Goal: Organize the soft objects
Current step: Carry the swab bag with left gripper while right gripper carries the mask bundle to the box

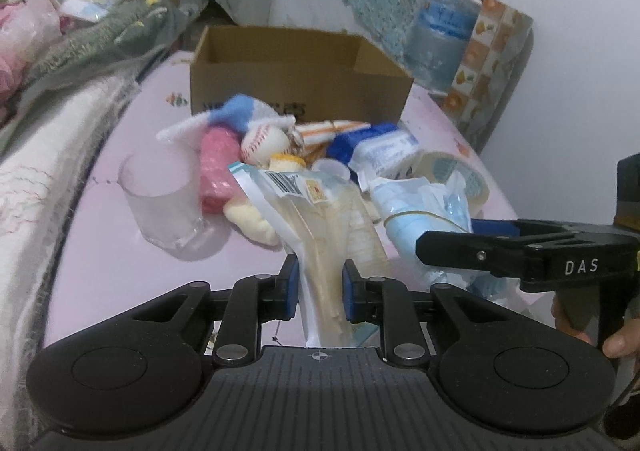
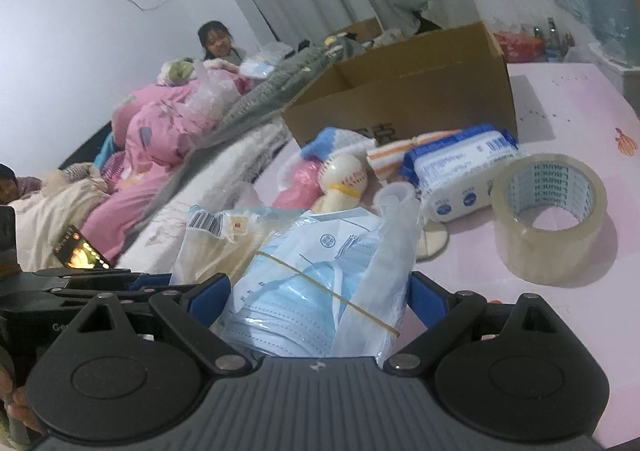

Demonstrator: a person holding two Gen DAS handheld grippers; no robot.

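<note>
My left gripper (image 1: 320,283) is shut on the lower end of a clear packet (image 1: 320,219) with beige contents and a barcode label, held off the pink tabletop (image 1: 120,271). My right gripper (image 2: 320,299) is shut on a bag of blue face masks (image 2: 320,283) bound with a rubber band. In the left wrist view the right gripper (image 1: 452,239) reaches in from the right with the mask bag (image 1: 420,211). Behind them lies a pile: a pink roll (image 1: 218,175), a soft baseball (image 1: 266,145) and a blue-white cloth (image 1: 236,111). An open cardboard box (image 1: 300,71) stands beyond.
A clear plastic cup (image 1: 160,203) stands left of the pile. A tape roll (image 2: 548,219) and a wipes pack (image 2: 460,167) lie to the right. Bedding (image 1: 40,171) runs along the left edge. A water jug (image 1: 440,35) stands at the back right, and a person (image 2: 216,43) sits far back.
</note>
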